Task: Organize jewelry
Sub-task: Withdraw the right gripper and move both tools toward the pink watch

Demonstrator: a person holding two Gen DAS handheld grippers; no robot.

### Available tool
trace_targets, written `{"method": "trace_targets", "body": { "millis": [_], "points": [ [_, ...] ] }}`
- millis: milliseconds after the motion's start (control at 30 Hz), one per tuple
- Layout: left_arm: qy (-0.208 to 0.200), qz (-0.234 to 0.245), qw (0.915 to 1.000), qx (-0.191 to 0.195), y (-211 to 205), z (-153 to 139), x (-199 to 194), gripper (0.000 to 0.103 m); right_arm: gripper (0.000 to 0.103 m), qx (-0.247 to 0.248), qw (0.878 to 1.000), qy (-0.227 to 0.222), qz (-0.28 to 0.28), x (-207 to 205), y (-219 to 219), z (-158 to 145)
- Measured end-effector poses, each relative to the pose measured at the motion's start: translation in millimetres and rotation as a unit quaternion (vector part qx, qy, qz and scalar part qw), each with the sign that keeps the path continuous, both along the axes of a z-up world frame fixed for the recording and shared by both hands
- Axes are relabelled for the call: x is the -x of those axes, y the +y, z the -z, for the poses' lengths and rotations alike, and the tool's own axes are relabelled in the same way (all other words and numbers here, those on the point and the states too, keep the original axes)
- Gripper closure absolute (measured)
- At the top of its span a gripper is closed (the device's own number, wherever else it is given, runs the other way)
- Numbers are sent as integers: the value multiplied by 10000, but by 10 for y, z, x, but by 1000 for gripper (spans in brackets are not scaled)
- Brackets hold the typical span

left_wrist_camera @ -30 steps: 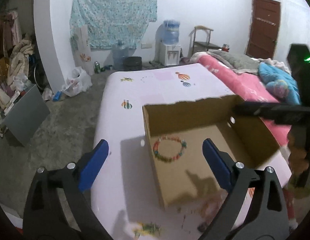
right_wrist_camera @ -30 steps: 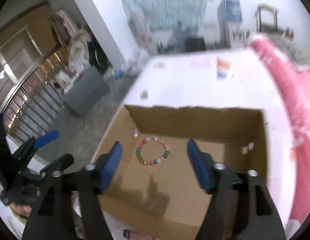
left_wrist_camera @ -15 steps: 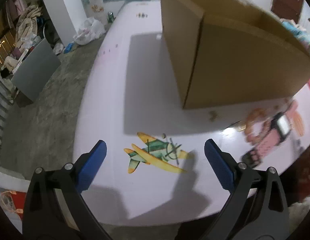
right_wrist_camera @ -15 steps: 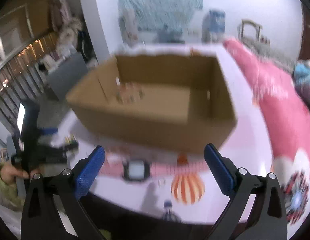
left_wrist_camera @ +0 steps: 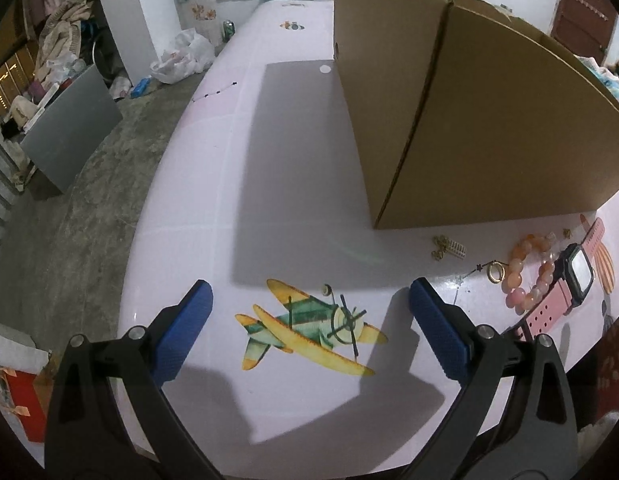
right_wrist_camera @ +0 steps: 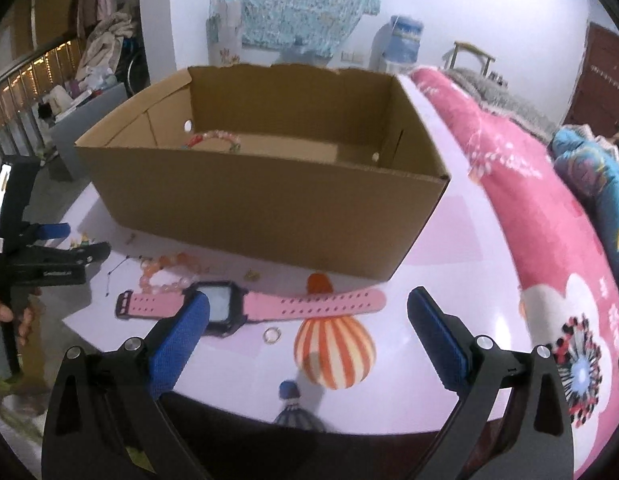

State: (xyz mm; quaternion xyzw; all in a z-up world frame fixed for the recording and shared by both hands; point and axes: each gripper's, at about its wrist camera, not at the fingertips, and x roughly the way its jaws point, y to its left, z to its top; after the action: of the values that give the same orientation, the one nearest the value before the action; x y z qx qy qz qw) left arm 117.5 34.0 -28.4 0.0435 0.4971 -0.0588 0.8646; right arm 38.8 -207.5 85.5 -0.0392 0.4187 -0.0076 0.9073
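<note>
Counter (left_wrist_camera: 197, 208): pale pink glossy top with printed decals.
Aeroplane decal (left_wrist_camera: 309, 328): yellow and green, near the front edge toward the left.
Balloon decal (right_wrist_camera: 334, 354): orange and white stripes, at the front edge.
Grey board (left_wrist_camera: 69, 128): leaning on the concrete floor (left_wrist_camera: 89, 220), off the counter's left edge.
White plastic bag (left_wrist_camera: 185, 56): on the floor beyond the far left corner.
Patterned cloth (right_wrist_camera: 293, 0): pale blue-green, hung on the white back wall.
Water dispenser (right_wrist_camera: 401, 44): blue bottle on top, against the back wall.
Pink blanket (right_wrist_camera: 541, 208): floral, along the counter's right edge.
Brown door (right_wrist_camera: 601, 80): far right.
Wooden chair (right_wrist_camera: 469, 54): beside the dispenser.
</note>
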Motion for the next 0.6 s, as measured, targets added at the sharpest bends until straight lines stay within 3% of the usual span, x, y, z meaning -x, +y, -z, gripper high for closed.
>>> {"method": "trace_targets", "body": {
  "millis": [100,400,600],
  "points": [
    [-12,1,10000,-12,-9,-3,3,7,7,4,10000,-73,-17,-17,-12,-2],
    [-103,38,9999,19,-2,5,47,7,7,-969,9946,-329,-151,27,-208,-2],
    [-91,137,9999,-40,2,-7,52,7,7,-1208,9922,-313,-62,73,-312,9]
  ]
}}
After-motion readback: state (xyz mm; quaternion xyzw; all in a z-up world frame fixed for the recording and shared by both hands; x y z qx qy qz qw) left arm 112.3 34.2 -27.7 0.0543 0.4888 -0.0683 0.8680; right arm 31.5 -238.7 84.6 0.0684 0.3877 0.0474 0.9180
